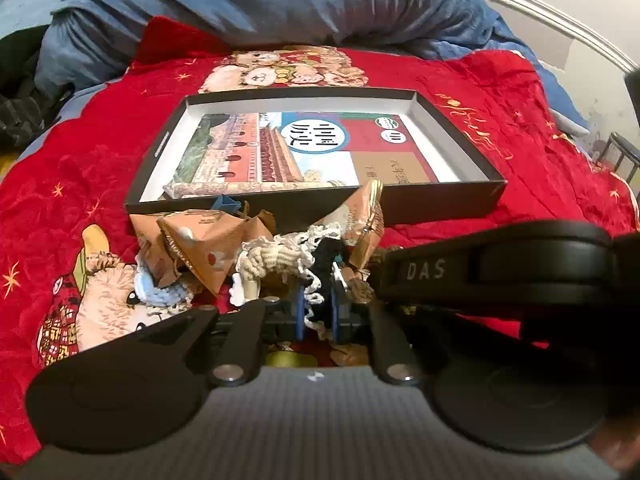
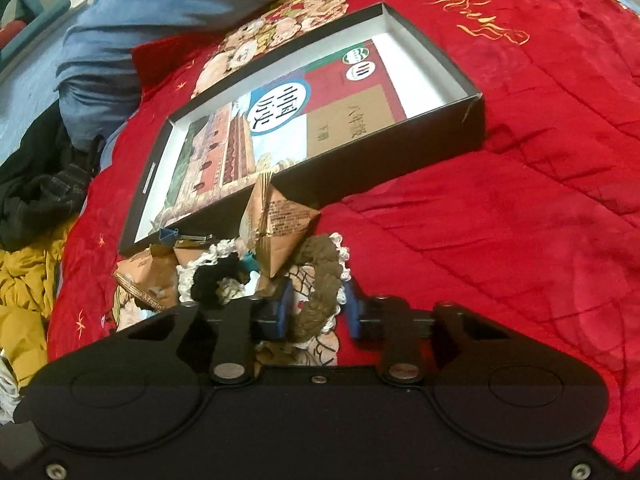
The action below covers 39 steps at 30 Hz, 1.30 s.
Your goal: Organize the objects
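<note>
Leftmost in the left wrist view, a red quilt (image 1: 540,120) printed with cartoon bears covers the bed, and a blue duvet (image 1: 260,0) is bunched behind it. Just ahead of the left gripper (image 1: 318,304) lies a heap of small things: brown snack packets (image 1: 200,248) on the left, a cream crochet scrunchie (image 1: 276,258) in the middle, and a black scrunchie (image 1: 326,252) beside it. The left gripper's blue pads (image 1: 299,312) sit close together with a white lace strand (image 1: 310,300) between them; whether they truly pinch it I cannot tell. Beyond the heap, touching its far edge, lies a shallow black box (image 1: 452,196) with a history textbook (image 1: 304,148) flat inside. At the right, the other tool's black body, marked DAS, crosses the view. From the right wrist view, dark and yellow clothes (image 2: 28,272) lie at the far left off the quilt, then the same box (image 2: 472,120) and book (image 2: 304,120), with one tilted packet (image 2: 280,216) leaning against the box's near wall. The right gripper (image 2: 318,312) is spread wide, its pads (image 2: 282,312) either side of a brown scrunchie (image 2: 320,280) with white lace trim, not squeezing it.
</note>
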Motion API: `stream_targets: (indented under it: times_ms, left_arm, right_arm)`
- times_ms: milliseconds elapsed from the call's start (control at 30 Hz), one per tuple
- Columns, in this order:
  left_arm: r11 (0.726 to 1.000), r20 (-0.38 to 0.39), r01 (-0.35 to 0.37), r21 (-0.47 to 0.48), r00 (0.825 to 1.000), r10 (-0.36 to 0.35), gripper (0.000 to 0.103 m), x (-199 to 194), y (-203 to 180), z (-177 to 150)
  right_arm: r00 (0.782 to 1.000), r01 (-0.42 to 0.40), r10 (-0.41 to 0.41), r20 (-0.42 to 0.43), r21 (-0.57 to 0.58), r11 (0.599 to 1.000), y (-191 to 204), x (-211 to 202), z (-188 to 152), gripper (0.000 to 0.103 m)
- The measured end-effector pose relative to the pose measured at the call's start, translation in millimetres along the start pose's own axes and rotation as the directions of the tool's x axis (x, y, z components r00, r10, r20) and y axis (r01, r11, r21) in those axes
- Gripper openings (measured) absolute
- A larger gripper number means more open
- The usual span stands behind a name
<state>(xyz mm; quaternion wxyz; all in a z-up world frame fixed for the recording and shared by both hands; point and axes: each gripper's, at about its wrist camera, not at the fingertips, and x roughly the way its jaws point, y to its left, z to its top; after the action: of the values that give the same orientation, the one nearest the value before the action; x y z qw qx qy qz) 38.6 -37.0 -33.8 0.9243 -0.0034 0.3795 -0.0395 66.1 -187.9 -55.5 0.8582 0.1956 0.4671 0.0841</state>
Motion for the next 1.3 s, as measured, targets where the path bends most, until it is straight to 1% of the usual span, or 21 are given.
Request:
stream_targets:
  times_ms: [33, 100, 200, 333, 400, 633, 800, 967, 1100, 1200, 1300]
  left_arm:
    - [1.0, -0.002, -0.005, 0.008, 1.0, 0.005, 0.017, 1.3, -1.6, -0.7]
    - [1.0, 0.004, -0.013, 0.021, 1.0, 0.013, 0.016, 3.7, -4.7, -1.7]
    - [1.0, 0.007, -0.015, 0.026, 1.0, 0.015, 0.014, 3.0, -7.6, -2.3]
    - [1.0, 0.014, 0.009, 0.01, 1.0, -0.009, 0.013, -6.3, -6.5, -2.2]
    - [1.0, 0.013, 0.024, -0.002, 1.0, -0.024, 0.012, -10.7, -5.9, -1.5]
    - [0.998, 0.067, 0.065, -0.002, 0.996, -0.064, 0.012, -31.7, -7.9, 3.4]
    - [0.997, 0.111, 0.078, 0.012, 0.991, -0.079, 0.012, -45.0, -10.3, 3.6]
    - [0.995, 0.164, 0.095, 0.007, 0.982, -0.095, 0.012, -62.1, -8.9, -0.3]
    - [0.992, 0.209, 0.125, -0.002, 0.97, -0.122, 0.012, -75.8, -8.2, -4.1]
    - [0.992, 0.233, 0.129, 0.008, 0.964, -0.128, 0.012, -80.3, -9.9, -6.4]
    - [0.992, 0.236, 0.129, 0.0, 0.964, -0.125, 0.012, -78.7, -9.3, -4.5]
  right_arm:
    - [1.0, 0.002, -0.002, -0.004, -0.001, 1.0, 0.0, 0.0, 0.0, 0.021]
    - [1.0, 0.002, -0.002, -0.007, 0.0, 1.0, -0.8, -1.1, -0.7, 0.015]
    - [1.0, 0.002, -0.002, 0.009, -0.006, 1.0, -1.3, -3.7, -2.6, 0.013]
    - [0.999, 0.029, -0.027, 0.028, -0.05, 0.998, 6.5, -10.3, -4.2, 0.012]
    - [0.999, 0.03, -0.027, 0.044, -0.064, 0.998, 9.1, -17.9, -6.1, 0.012]
    - [0.991, 0.027, -0.015, 0.132, -0.088, 0.996, 15.4, -43.8, -9.6, 0.012]
    - [0.982, -0.02, 0.04, 0.184, -0.107, 0.994, 19.2, -59.7, -10.4, 0.012]
    - [0.965, -0.065, 0.098, 0.243, -0.138, 0.988, 27.9, -78.8, -16.6, 0.012]
    - [0.95, -0.104, 0.134, 0.281, -0.118, 0.988, 25.3, -94.6, -19.7, 0.012]
    - [0.944, -0.132, 0.155, 0.293, -0.097, 0.987, 19.1, -101.3, -19.9, 0.012]
    - [0.939, -0.146, 0.165, 0.303, -0.082, 0.986, 15.6, -103.0, -18.0, 0.012]
